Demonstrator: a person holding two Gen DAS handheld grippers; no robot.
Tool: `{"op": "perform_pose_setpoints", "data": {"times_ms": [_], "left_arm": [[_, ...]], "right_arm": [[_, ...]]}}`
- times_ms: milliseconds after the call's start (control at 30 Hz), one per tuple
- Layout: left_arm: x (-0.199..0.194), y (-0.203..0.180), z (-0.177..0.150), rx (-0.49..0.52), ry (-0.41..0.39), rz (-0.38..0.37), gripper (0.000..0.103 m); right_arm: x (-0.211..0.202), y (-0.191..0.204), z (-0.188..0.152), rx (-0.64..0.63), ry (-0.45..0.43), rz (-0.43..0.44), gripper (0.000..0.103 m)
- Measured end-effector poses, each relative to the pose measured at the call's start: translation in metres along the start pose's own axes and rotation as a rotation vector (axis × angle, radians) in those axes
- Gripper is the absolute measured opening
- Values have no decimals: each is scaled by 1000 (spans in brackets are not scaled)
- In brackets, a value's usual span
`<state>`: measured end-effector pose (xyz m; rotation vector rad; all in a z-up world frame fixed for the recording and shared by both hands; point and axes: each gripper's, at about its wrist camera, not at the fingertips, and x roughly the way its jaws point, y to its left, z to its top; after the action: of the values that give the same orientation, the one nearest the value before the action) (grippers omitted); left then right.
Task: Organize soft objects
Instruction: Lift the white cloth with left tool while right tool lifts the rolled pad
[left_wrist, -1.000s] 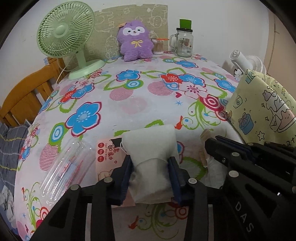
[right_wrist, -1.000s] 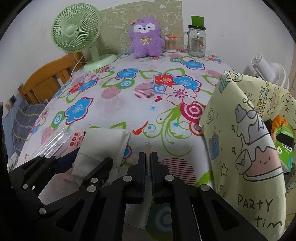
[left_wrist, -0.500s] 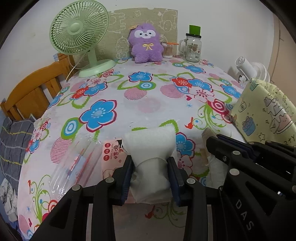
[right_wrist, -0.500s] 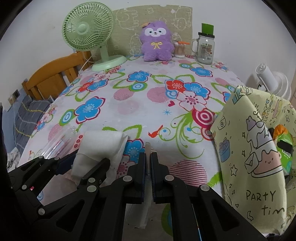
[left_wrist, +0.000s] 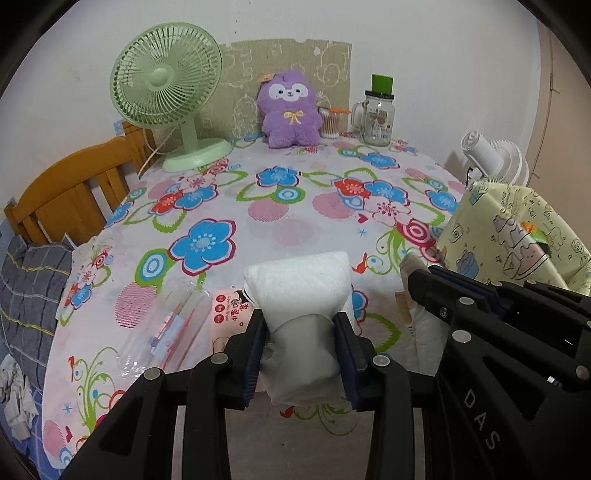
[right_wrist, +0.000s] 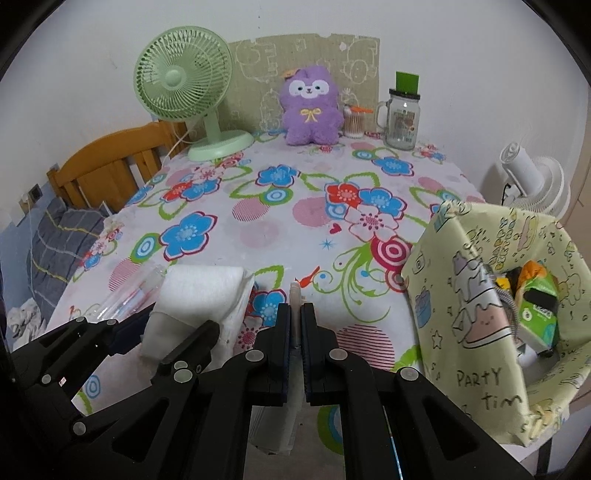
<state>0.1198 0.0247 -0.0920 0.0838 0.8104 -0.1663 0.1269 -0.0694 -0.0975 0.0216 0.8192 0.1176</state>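
Both tools lifted; left tool (left_wrist: 300, 334) grips one white pack (left_wrist: 301, 291), right tool (right_wrist: 295, 325) pinches its flap.

We record both grippers higher above the floral tablecloth (left_wrist: 295, 229) than a second ago — more of its far side and the green fan (left_wrist: 166, 77) fall into view. The white wad (left_wrist: 301, 295) rises with the left gripper (left_wrist: 300, 354), clear of the cloth.

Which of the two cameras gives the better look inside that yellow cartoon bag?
The right wrist view. There the yellow bag gapes toward the camera, showing a green packet inside. The left wrist view catches only its outer side at the right edge, with a sliver of the opening.
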Motion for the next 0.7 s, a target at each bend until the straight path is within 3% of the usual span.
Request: {"op": "perform_pose_setpoints", "data": {"times_ms": [700], "left_arm": [[-58,-14,11,-1,-115,28,37]], "right_arm": [[-61,-2,11,-24,-127,13,8]]}}
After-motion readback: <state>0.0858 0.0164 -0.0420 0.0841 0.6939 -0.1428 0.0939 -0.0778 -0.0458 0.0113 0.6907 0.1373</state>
